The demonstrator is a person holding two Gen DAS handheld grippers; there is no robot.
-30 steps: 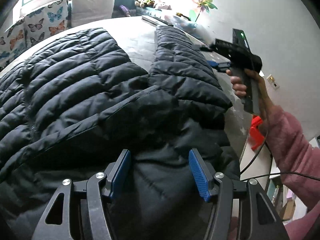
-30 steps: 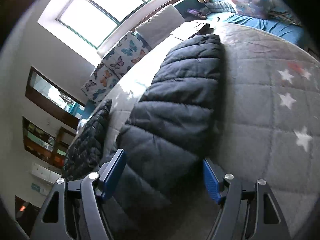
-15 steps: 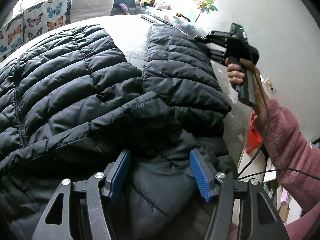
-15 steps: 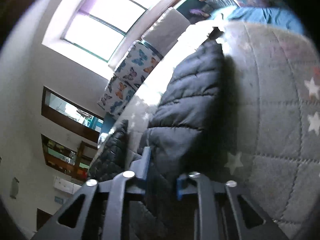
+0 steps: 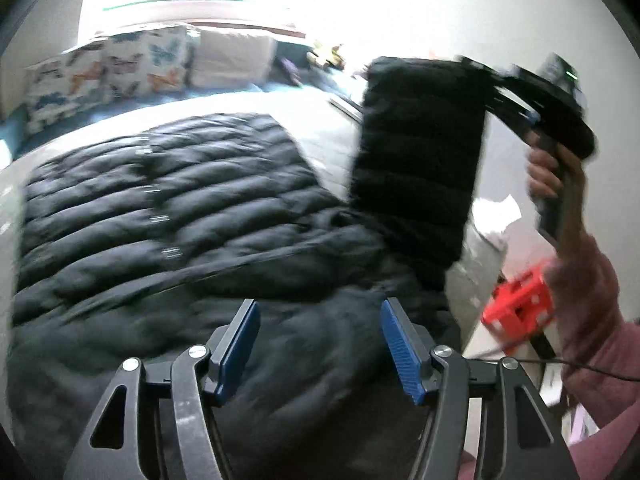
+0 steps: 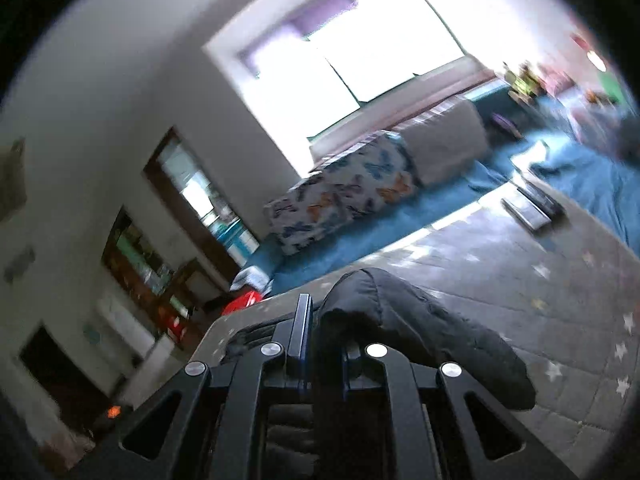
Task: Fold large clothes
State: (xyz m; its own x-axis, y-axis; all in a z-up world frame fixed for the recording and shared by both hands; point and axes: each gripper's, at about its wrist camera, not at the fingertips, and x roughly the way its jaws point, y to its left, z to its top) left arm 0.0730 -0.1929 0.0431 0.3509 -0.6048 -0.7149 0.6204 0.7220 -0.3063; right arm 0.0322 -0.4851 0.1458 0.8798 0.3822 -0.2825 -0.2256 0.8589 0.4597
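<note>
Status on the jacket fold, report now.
Right tongs shut on jacket sleeve, lifted off bed. Left tongs open over jacket. Nothing in the way.

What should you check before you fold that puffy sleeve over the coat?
1. Right gripper shut on the sleeve: ok.
2. Sleeve lifted off the bed: ok.
3. Left gripper open, holding nothing: ok.
4. Jacket body lying flat: ok where it shows, near part blurred.
5. Grip deep enough not to slip: cannot tell.
</note>
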